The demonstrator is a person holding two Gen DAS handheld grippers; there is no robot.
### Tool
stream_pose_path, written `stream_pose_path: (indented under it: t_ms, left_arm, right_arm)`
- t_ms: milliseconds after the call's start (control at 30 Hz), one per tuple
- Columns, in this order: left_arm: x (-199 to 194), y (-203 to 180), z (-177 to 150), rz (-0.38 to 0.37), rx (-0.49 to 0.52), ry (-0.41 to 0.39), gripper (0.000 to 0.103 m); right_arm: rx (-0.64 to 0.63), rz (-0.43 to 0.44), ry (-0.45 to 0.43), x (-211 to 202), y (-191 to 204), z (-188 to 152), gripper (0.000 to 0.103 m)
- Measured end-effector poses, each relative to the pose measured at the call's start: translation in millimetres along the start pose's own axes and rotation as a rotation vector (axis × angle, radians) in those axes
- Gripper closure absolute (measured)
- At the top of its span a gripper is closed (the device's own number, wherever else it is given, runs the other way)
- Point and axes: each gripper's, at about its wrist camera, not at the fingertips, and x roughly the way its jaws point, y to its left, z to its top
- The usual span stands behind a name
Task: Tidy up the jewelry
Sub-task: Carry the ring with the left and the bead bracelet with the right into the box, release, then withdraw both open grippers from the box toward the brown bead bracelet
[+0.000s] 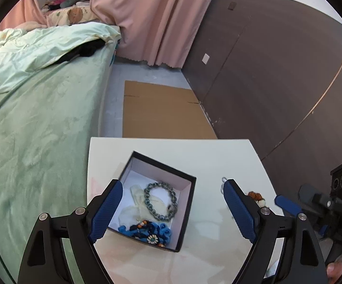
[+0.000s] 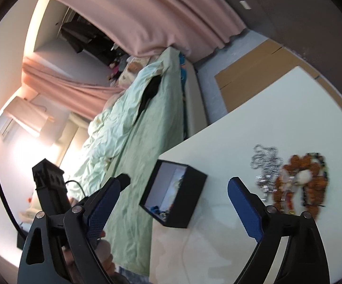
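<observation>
The left gripper [image 1: 172, 209] is held wide open above the white surface [image 1: 218, 161], gripping nothing. Between its blue pads, a black square cardboard box [image 1: 187, 215] with a pale lining is seen, holding a grey-green beaded bracelet [image 1: 161, 201] and blue beaded jewellery [image 1: 147, 233]. The right gripper [image 2: 174, 202] is likewise spread open and empty. To the right of the box, a silver ball chain [image 2: 265, 163] and orange beaded strands [image 2: 305, 179] are laid together. Farther left, a green bed [image 1: 33, 130] is visible.
</observation>
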Motion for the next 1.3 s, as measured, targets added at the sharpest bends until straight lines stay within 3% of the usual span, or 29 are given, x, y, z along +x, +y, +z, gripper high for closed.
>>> stream_pose_path:
  t_ms: [300, 367, 533, 733, 1000, 1300]
  left_arm:
    - [-4, -27, -17, 0.011, 0.081, 0.007, 0.015]
    - [-5, -32, -21, 0.003, 0.091, 0.005, 0.015]
    - [-8, -44, -28, -0.027, 0.103, 0.002, 0.014]
    - [-9, -64, -35, -0.06, 0.109, 0.016, 0.005]
    - [7, -89, -43, -0.092, 0.127, 0.038, 0.004]
    - [23, -106, -49, -0.107, 0.172, 0.067, 0.004]
  right_arm:
    - [0.014, -0.031, 0.001, -14, -6, -8, 0.008]
    - [0.022, -0.031, -0.004, -18, -8, -9, 0.0]
    - [0.046, -0.042, -0.025, -34, -16, -12, 0.0]
    - [0.074, -0.055, -0.06, -56, -27, -16, 0.0]
    - [0.149, -0.088, -0.128, -85, -55, -15, 0.0]
    - [0.214, -0.16, -0.104, -93, -89, -10, 0.0]
